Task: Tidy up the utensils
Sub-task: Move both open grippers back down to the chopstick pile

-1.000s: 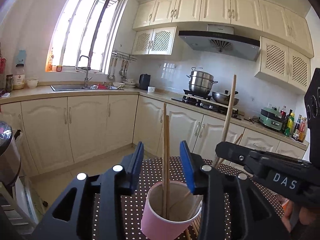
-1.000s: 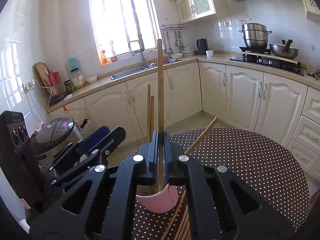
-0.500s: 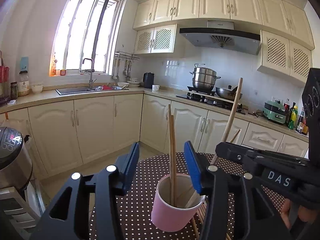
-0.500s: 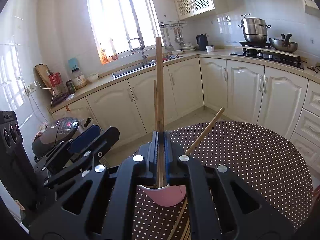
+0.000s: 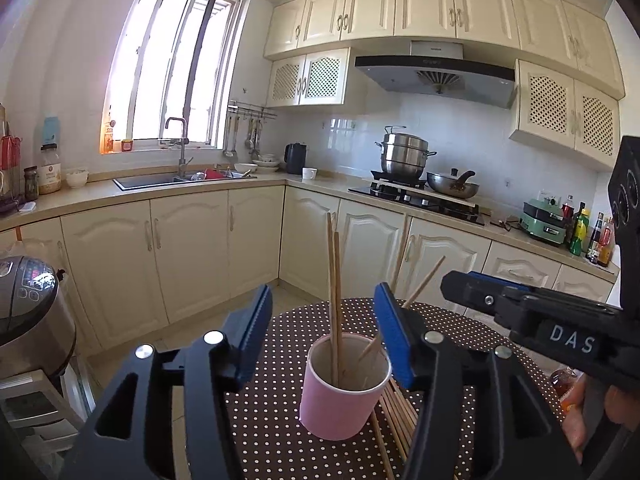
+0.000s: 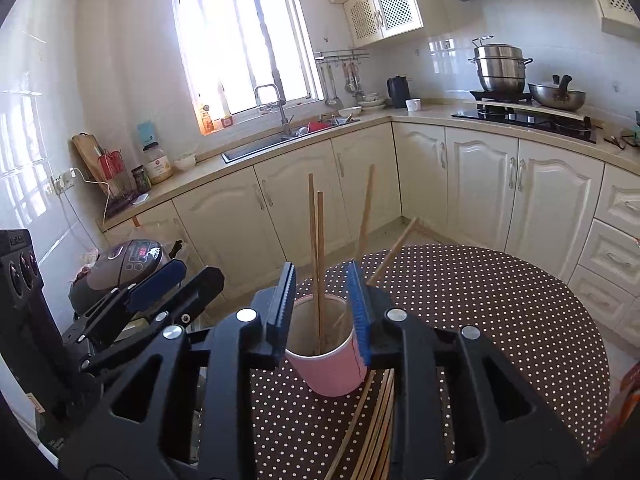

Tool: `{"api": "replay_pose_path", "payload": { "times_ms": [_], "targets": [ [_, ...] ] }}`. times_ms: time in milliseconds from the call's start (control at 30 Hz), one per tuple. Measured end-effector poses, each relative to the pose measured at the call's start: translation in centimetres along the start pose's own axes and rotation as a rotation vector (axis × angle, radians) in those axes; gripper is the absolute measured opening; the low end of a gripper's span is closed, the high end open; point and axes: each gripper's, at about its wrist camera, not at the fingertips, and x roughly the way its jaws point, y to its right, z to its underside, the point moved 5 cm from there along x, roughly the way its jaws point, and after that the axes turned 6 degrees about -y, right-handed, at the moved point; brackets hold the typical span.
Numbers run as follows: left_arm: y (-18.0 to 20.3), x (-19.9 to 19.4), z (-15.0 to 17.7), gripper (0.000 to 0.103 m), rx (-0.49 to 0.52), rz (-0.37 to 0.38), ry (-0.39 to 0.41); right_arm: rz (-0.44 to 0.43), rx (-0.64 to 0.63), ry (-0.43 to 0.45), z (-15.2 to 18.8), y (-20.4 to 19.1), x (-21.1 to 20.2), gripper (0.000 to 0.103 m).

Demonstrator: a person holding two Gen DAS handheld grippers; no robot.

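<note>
Right tongs (image 6: 320,308): jaws opening, nothing clamped. Left tongs (image 5: 320,336): opening, empty. Pink cup (image 6: 326,364) stands beyond both near the worktop (image 6: 500,312) near edge, four chopsticks upright inside. Loose chopsticks (image 6: 376,432) lie beside it, long axis toward the right tongs, the nearer pair.

A rice cooker (image 5: 30,304) is sitting off to the left of the tool, low beside the cabinets. Far ahead of the tool, a window (image 5: 172,84) is letting in bright light above a sink (image 5: 176,179) with a curved tap (image 5: 181,140). Ladles are hanging from a wall rail (image 5: 248,114) just right of the window. Ahead and to the right of the tool, a steel steamer pot (image 5: 404,152) and a wok (image 5: 452,188) are sitting on the black hob (image 5: 416,200) under the range hood (image 5: 436,76). Bottles (image 5: 588,232) are standing on the bench at far right.
</note>
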Motion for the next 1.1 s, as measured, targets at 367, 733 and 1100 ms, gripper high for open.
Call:
{"api": "replay_pose_path", "payload": {
  "times_ms": [367, 733, 1100],
  "targets": [
    [3.1, 0.4, 2.9, 0.058, 0.073, 0.053, -0.155, 0.043, 0.019, -0.042, 3.0, 2.8, -2.2, 0.027],
    [5.3, 5.3, 10.7, 0.058, 0.118, 0.1, -0.459, 0.074, 0.081, -0.221, 9.0, 7.2, -0.1, 0.027],
    [6.2, 10.0, 15.3, 0.037, 0.133, 0.081, -0.687, 0.048, 0.139, -0.474, 13.1, 9.7, 3.7, 0.027]
  ]
}}
